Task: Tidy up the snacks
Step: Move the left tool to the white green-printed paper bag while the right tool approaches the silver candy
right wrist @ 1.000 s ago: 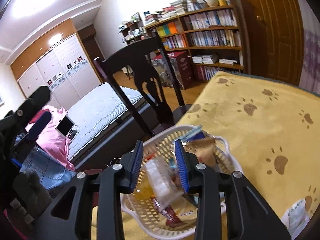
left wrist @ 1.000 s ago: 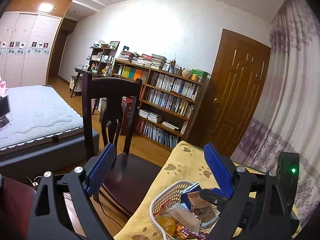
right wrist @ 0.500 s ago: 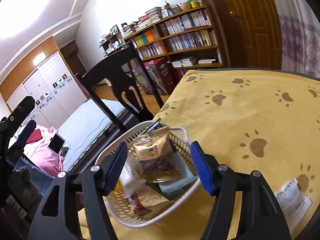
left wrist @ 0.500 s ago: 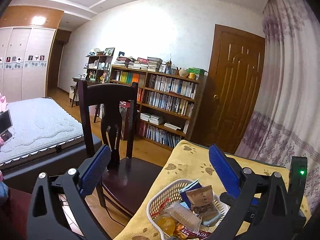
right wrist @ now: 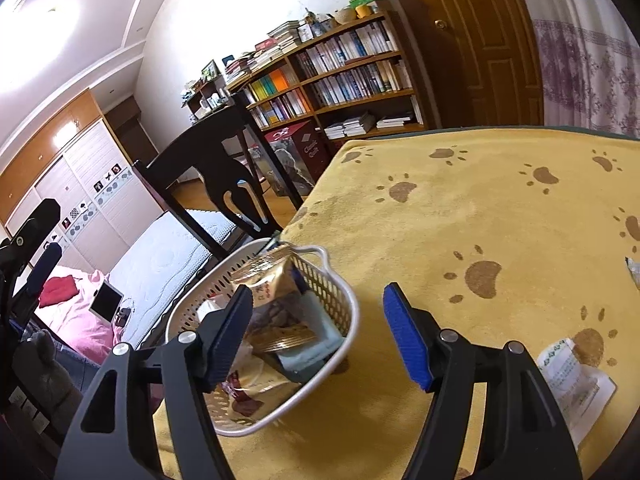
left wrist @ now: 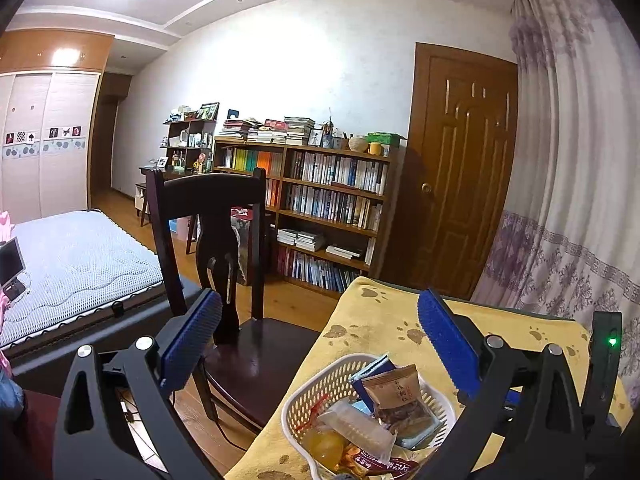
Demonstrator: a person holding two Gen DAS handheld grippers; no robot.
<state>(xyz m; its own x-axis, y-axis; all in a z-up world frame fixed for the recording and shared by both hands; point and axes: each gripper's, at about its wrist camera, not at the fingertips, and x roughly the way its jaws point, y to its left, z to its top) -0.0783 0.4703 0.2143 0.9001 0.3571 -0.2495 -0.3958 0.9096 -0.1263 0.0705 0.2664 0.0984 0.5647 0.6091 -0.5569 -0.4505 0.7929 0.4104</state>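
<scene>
The basket (right wrist: 264,344), full of snacks, sits at the worktop (right wrist: 480,216) corner, partly behind the left pad of the right tongs (right wrist: 318,336). One loose packet (right wrist: 572,380) lies flat on the cloth, just right of the right tongs, its long axis running away and to the left. Right tongs: spread, empty, and nearer. Left tongs (left wrist: 320,344): spread, empty, above the basket's near-left side. Judgement: the packet falls to the right hand.

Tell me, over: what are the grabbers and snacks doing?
Left gripper open, empty. Right gripper open, empty, beside white basket. Basket full of snacks; one white packet loose on the yellow cloth. Nothing blocking.
</scene>
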